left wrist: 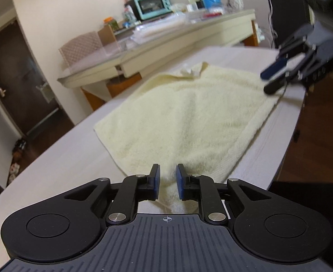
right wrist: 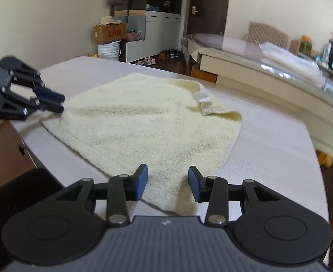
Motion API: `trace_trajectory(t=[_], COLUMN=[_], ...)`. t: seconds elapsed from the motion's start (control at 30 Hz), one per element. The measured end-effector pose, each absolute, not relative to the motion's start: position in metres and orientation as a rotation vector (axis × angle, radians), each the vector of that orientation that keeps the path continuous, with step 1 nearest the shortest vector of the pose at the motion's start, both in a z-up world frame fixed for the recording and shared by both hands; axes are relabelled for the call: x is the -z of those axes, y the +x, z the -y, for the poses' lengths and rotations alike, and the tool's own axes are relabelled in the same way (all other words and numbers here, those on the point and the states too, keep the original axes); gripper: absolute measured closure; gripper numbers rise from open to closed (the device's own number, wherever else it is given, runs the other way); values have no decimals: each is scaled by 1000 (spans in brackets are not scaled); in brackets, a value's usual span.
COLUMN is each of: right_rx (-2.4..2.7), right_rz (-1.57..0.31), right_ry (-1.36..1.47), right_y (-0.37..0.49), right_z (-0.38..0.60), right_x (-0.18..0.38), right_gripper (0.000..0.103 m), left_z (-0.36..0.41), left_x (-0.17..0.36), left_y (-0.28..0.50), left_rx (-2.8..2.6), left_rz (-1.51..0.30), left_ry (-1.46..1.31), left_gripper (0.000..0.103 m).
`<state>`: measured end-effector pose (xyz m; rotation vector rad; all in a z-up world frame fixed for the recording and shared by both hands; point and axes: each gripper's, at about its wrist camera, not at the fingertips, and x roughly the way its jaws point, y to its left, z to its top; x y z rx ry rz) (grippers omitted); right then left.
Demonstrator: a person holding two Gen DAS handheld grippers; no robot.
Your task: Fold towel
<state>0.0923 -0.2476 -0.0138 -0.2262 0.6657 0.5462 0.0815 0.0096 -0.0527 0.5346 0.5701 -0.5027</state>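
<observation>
Your left gripper seems pinched on the near corner of the towel, which lies on the table; your right gripper straddles the neighbouring corner, jaws half-open, ready for folding.

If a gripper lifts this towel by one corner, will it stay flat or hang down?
The towel will probably hang limp: it already lies in soft wrinkles, one far corner flopped over. Its thick pile looks grippy, so it should not slip easily. It seems light and likely to drag across the table.
</observation>
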Motion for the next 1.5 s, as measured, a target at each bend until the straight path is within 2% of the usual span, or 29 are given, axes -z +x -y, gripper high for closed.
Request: trace_trajectory(t=[0.23, 0.33, 0.43, 0.5, 0.8, 0.87, 0.93, 1.0, 1.2, 1.3, 1.5], right_rx=[-565, -523, -446, -426, -454, -266, -171, -194, -357, -479, -627], right_rz=[-681, -588, -488, -461, -527, -432, -381, -412, -460, -463, -425], right_ry=[-274, -291, -421, -525, -649, -685, -660, -531, -487, -456, -571], right_y=[82, 90, 118, 138, 208, 219, 224, 225, 172, 124, 33], right_z=[249, 246, 226, 211, 187, 197, 207, 225, 240, 248, 246], right_x=[2, -4, -5, 1, 21, 21, 15, 3, 10, 10, 0], right_gripper=[61, 61, 61, 60, 56, 57, 57, 56, 56, 56, 57], left_z=[-19, -20, -18, -13, 1, 0, -1, -1, -2, -2, 4], left_x=[50, 47, 38, 35, 50, 52, 54, 54, 52, 53, 54], left_y=[63, 62, 69, 76, 84, 85, 84, 84, 89, 94, 95], left_rx=[515, 499, 475, 479, 525, 528, 527, 528, 498, 469, 455], left_rz=[-602, -582, -538, -520, -551, -558, -560, -558, -540, -539, -530], left_ry=[556, 556, 524, 513, 511, 504, 497, 494, 479, 481, 499], left_gripper=[91, 84, 84, 80, 78, 78, 78, 78, 77, 71, 71])
